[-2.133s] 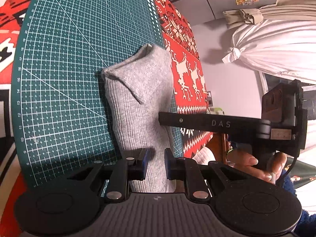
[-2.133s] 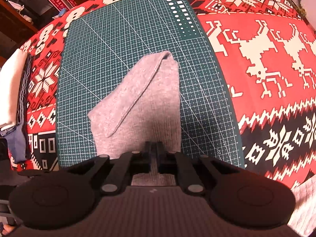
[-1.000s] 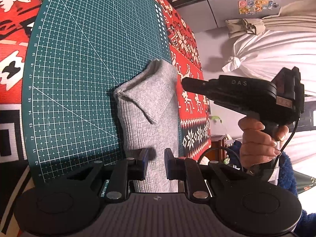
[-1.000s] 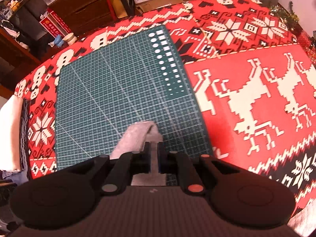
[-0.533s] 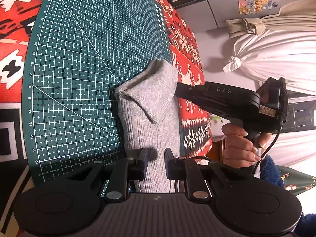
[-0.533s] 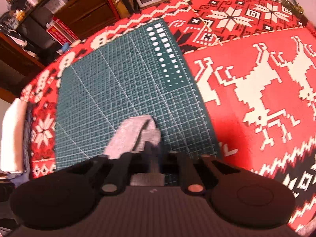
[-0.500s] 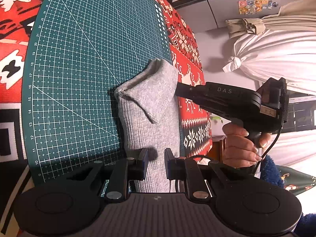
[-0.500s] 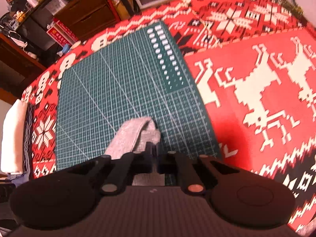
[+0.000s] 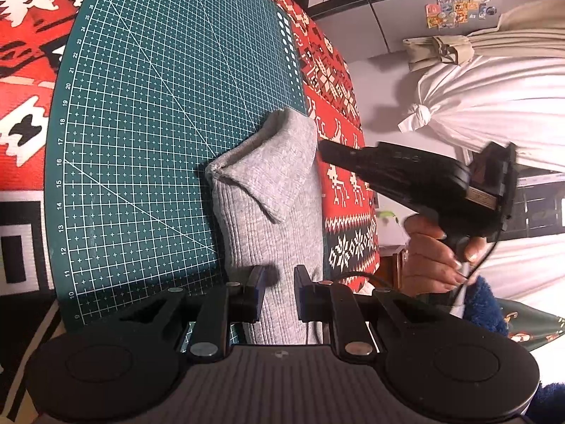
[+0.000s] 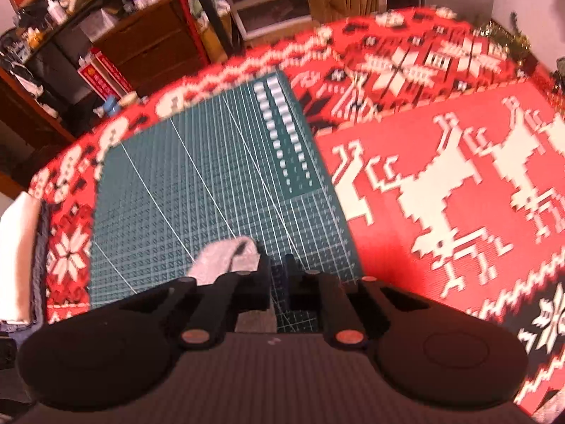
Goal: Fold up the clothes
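Lying along the right edge of the green cutting mat [image 9: 148, 134], the grey ribbed knit garment [image 9: 272, 212] has one corner turned over; its near end is hidden under the left gripper [image 9: 277, 291], whose fingers stand apart above the cloth. From the blurred right wrist view, the right gripper [image 10: 279, 275] looks slightly parted, with cloth beside its left finger. The patterned red tablecloth [image 10: 441, 183] surrounds the mat.

The left gripper [image 9: 277, 291] pointed forward, its jaws parted. The right gripper [image 10: 279, 275] was held by a hand [image 9: 432, 252] wrapped round its handle, its jaws a narrow gap apart, tilted down.
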Demonstrator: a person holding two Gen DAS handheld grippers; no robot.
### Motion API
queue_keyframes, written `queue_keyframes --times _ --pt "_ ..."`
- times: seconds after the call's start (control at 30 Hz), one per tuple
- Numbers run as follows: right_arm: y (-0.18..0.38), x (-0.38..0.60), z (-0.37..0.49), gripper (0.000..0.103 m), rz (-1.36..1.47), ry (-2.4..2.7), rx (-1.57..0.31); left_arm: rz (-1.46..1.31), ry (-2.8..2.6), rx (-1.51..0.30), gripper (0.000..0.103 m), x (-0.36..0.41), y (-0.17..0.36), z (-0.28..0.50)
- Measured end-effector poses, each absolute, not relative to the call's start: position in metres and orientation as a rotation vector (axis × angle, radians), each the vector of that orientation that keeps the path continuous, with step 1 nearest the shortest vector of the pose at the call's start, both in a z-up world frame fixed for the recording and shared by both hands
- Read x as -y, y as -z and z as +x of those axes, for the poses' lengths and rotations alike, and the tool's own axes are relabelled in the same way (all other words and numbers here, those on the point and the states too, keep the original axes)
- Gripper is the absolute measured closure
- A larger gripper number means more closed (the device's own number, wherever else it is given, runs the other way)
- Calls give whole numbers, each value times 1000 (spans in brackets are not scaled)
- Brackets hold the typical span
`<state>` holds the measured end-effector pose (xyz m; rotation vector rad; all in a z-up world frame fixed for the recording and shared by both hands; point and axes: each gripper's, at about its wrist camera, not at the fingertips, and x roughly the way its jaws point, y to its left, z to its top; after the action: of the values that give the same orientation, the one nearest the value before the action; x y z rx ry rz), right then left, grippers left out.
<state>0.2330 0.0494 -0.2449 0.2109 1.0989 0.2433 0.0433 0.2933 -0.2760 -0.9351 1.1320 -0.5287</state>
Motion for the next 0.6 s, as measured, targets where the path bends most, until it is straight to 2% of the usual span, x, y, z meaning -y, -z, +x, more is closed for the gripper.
queue_keyframes --times 0.17,0.6 --pt "232 -58 205 93 231 -337 -1140 -936 528 -1119 87 -293 273 43" --pt "253 -87 124 93 95 -388 -1249 -883 555 -1128 87 -273 267 32"
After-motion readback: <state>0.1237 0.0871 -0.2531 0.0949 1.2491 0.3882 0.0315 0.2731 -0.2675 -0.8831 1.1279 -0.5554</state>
